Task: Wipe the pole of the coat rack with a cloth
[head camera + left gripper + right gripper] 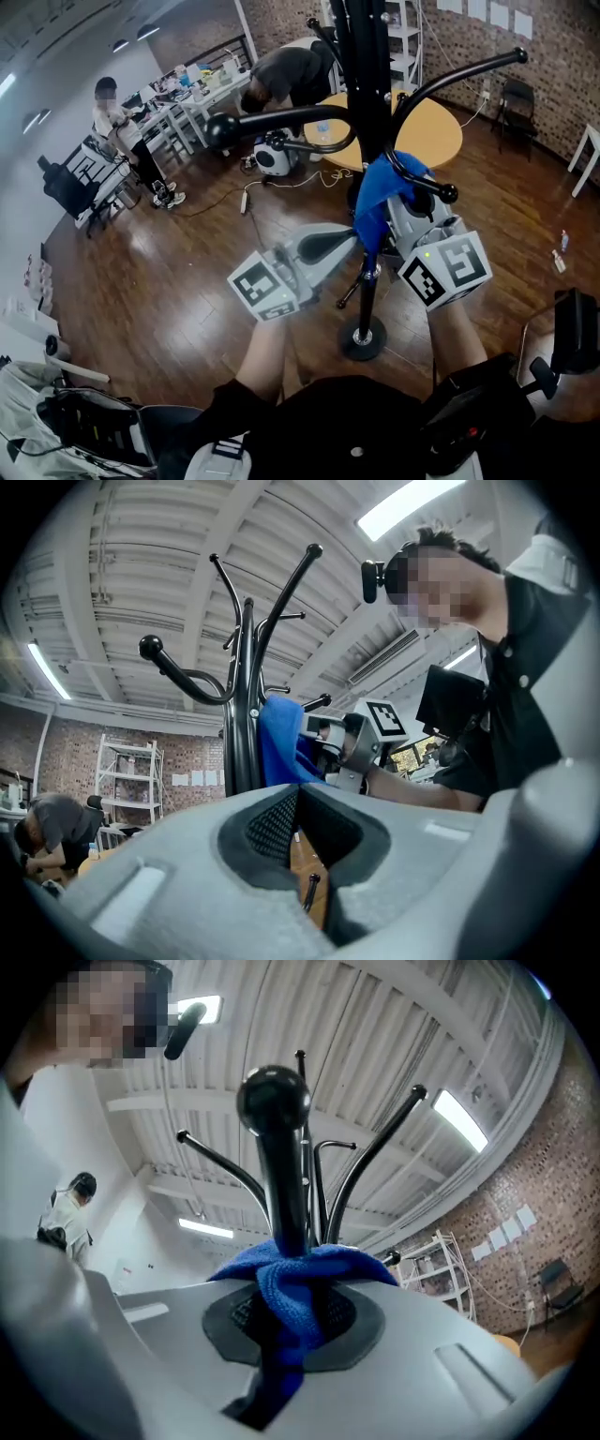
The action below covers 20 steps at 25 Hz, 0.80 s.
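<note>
No writing can be read anywhere — the marker cubes (448,270) at centre bear only black-and-white square patterns, and the paper sheets (487,11) on the brick wall, upper right, are too small to read.

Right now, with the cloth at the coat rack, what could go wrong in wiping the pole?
The cloth, bunched in the right gripper, could snag its loose end on the hook. The left gripper holds nothing, so a hard push might rock the pole on its round base.
</note>
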Tool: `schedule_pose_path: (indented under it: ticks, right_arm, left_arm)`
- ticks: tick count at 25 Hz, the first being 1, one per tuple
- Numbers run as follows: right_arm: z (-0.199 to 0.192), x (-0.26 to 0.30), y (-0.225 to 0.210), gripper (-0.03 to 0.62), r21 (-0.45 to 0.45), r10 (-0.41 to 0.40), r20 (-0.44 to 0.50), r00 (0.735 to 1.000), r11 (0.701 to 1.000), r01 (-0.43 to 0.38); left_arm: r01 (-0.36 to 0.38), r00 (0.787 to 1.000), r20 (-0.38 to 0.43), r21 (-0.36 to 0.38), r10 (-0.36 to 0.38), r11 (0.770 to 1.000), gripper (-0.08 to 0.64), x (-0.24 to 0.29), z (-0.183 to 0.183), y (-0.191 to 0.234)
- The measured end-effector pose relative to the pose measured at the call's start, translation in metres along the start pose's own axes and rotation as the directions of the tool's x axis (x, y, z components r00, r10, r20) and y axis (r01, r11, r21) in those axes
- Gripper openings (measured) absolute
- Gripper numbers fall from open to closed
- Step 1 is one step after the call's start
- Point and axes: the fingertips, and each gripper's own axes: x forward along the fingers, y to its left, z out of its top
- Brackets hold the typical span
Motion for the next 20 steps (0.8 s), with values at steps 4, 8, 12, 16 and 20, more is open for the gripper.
schedule_pose_path:
  ticks: [4, 8, 12, 16, 20]
  right_arm:
    - [-0.018, -0.01, -0.003, 0.031, -0.024, -0.018, -0.006, 1.0, 1.0, 0.018]
    - [-0.1, -0.042, -0.007, 0.032, 0.051, -0.055, -0.132, 0.99, 0.997, 0.063]
    - [-0.196, -0.081, -0.007, 0.032, 0.079, -0.046, -0.26, 0.965, 0.994, 0.069]
    - [-0.293, -0.122, -0.008, 0.032, 0.129, -0.022, -0.445, 0.895, 0.988, 0.088]
    - [-0.325, -0.14, -0.006, 0.031, 0.161, -0.023, -0.528, 0.849, 0.979, 0.126]
  left_arm:
    - [-0.013, 1.0, 0.01, 0.0, 0.013, 1.0, 0.0, -0.006, 0.004, 0.001]
    - [-0.015, 1.0, 0.006, -0.004, 0.015, 1.0, 0.0, -0.009, 0.002, 0.002]
    - [-0.011, 1.0, -0.001, -0.013, 0.011, 1.0, 0.0, -0.004, -0.003, 0.004]
    - [0.007, 1.0, -0.006, -0.021, -0.007, 1.0, 0.0, 0.004, -0.006, 0.001]
    - [0.019, 1.0, -0.01, -0.023, -0.019, 1.0, 0.0, 0.007, -0.006, -0.005]
